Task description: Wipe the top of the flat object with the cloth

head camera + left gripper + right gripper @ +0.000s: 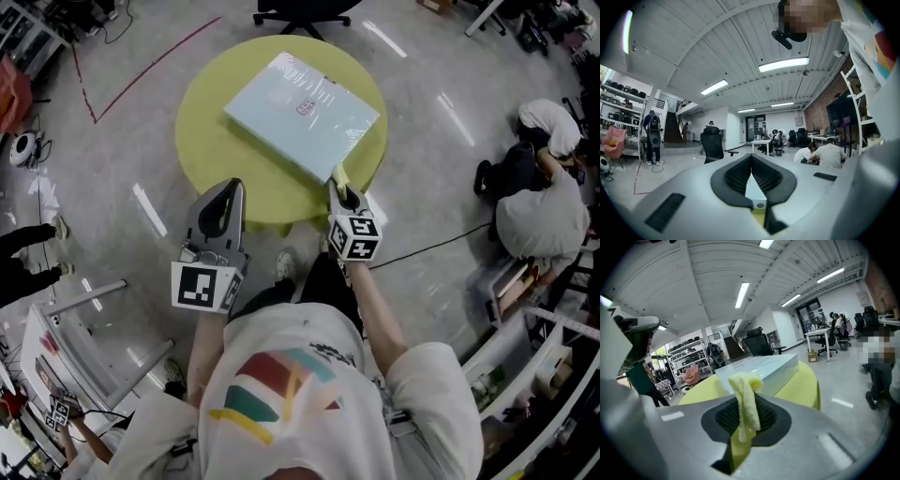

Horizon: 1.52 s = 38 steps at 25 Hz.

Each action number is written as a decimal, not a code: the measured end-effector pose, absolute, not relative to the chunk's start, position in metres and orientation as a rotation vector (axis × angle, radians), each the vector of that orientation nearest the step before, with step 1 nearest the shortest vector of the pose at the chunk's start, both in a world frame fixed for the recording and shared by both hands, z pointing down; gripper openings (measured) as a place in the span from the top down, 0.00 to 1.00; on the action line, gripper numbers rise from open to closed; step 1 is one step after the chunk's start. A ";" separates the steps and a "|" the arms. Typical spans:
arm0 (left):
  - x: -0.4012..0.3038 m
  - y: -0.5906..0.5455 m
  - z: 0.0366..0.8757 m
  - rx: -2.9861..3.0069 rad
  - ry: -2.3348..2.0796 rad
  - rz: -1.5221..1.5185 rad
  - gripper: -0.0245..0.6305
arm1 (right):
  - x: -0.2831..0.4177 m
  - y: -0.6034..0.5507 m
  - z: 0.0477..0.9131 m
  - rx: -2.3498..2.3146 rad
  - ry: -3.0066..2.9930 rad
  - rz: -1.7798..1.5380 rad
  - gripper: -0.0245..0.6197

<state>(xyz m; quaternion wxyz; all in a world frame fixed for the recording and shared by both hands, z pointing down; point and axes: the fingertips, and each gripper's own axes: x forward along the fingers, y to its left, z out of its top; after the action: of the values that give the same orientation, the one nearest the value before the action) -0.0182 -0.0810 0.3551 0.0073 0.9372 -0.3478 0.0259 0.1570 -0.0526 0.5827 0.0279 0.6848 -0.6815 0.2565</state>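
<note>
A flat pale blue box (302, 112) lies on a round yellow-green table (211, 141); the right gripper view shows the box (759, 369) just ahead. My right gripper (339, 192) hovers at the box's near right corner, shut on a yellow cloth (745, 397) that sticks up between the jaws. The cloth (338, 175) shows as a small yellow strip in the head view. My left gripper (225, 197) hangs over the table's near edge, left of the box, jaws closed together with nothing in them. Between its jaws a sliver of the box (754, 190) shows.
A black office chair (300, 11) stands beyond the table. Two people (539, 187) crouch on the floor at the right. A black cable (441, 244) runs across the floor toward them. Shelving and clutter line the left edge (19, 56).
</note>
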 end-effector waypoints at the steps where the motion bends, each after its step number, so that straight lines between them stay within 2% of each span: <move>1: -0.020 -0.082 0.354 2.933 -1.087 0.077 0.94 | 0.151 -0.048 0.584 2.111 -2.109 0.797 0.92; 12: -0.027 -0.073 0.344 2.976 -1.017 0.053 0.94 | 0.121 -0.027 0.581 2.136 -2.115 0.789 0.92; 20: -0.020 -0.087 0.333 2.914 -1.081 -0.044 0.94 | 0.154 -0.031 0.571 2.157 -1.966 0.744 0.92; 24: -0.008 -0.091 0.326 2.902 -1.081 -0.118 0.94 | 0.194 -0.054 0.517 2.197 -1.913 0.556 0.92; 28: -0.012 -0.096 0.305 2.891 -1.122 -0.138 0.94 | 0.212 -0.077 0.423 2.324 -1.933 0.333 0.92; 33: -0.014 -0.107 0.274 2.891 -1.228 -0.179 0.94 | 0.202 -0.080 0.321 2.404 -1.996 0.060 0.92; 38: -0.012 -0.111 0.244 2.944 -1.358 -0.221 0.94 | 0.186 -0.070 0.269 2.411 -2.023 -0.135 0.92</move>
<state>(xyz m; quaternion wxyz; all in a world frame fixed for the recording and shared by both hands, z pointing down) -0.0124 -0.1112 0.2443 -0.0543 0.9046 -0.4173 -0.0678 0.1859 -0.0695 0.2688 -0.0043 0.7654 -0.6421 -0.0428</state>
